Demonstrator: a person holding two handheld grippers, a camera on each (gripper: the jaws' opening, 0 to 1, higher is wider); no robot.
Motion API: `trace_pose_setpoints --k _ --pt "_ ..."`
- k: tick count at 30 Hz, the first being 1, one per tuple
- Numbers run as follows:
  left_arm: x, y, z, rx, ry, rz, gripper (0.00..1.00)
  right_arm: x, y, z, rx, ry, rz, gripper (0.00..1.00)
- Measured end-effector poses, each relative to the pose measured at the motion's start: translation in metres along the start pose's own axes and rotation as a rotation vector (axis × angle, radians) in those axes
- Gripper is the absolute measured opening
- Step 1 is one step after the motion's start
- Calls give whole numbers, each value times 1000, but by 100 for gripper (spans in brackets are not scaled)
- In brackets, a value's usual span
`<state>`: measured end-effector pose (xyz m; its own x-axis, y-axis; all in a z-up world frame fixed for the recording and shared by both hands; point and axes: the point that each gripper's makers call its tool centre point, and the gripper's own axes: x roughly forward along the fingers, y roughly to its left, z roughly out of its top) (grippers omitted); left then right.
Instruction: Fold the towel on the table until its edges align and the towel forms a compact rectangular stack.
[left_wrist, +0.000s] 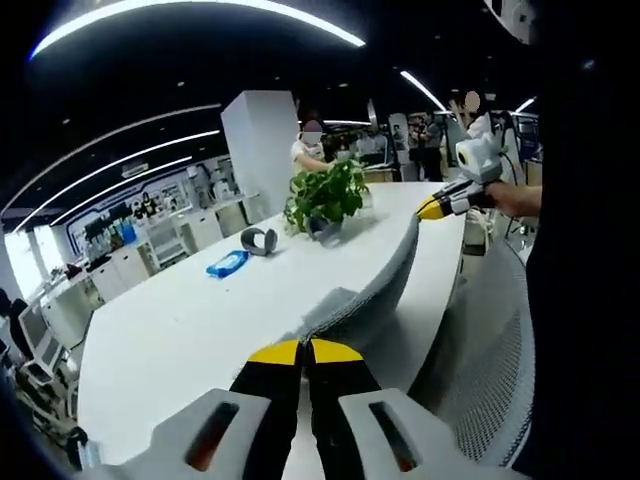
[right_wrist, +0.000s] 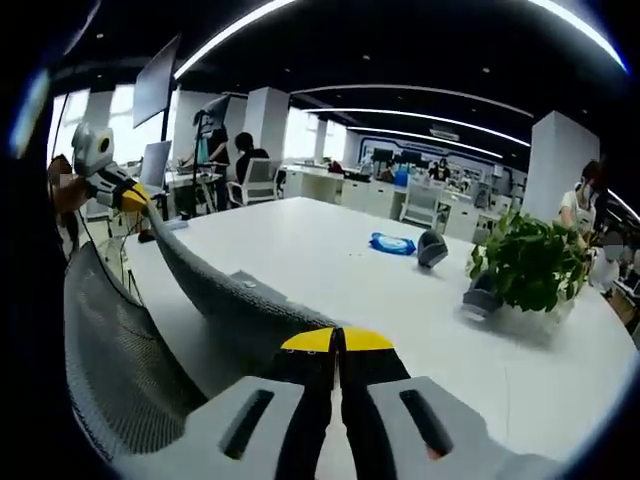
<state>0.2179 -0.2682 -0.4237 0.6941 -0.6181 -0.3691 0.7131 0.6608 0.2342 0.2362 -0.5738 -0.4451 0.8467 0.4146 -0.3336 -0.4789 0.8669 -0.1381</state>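
Note:
A grey waffle-weave towel (left_wrist: 470, 340) is stretched taut above the white table (left_wrist: 190, 320), held by its upper edge between both grippers, with the rest hanging down in front of the table's near edge. My left gripper (left_wrist: 305, 350) is shut on one end of that edge. At the far end, my right gripper (left_wrist: 432, 209) pinches the other corner, with a hand behind it. In the right gripper view the right gripper (right_wrist: 338, 340) is shut on the towel (right_wrist: 110, 370), and the left gripper (right_wrist: 135, 200) holds the far corner over the table (right_wrist: 300, 250).
A potted green plant (left_wrist: 325, 195) (right_wrist: 530, 265) stands on the table, with a blue packet (left_wrist: 227, 264) (right_wrist: 392, 244) and a small grey object (left_wrist: 260, 240) (right_wrist: 432, 248) beside it. Desks, chairs and people fill the office beyond the table.

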Motion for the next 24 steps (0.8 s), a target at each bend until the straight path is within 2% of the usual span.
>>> trace_pose_setpoints --k 5,8,11,16,20,24 --pt "-6 1 5 -19 -14 22 2 -4 2 15 0 -26 -2 0" --pt "-6 1 1 -30 -7 27 2 -1 4 17 -17 -22 4 0" --pt "-3 5 -6 -28 12 33 2 5 3 14 -43 -4 2 0" --pt "3 9 -8 -43 19 48 2 16 0 8 -65 32 -5 0" --pt "13 16 -14 -32 49 54 2 27 -5 2 -61 57 -5 0" --pt "23 24 -19 -57 63 50 2 39 -12 -3 -59 80 -5 0"
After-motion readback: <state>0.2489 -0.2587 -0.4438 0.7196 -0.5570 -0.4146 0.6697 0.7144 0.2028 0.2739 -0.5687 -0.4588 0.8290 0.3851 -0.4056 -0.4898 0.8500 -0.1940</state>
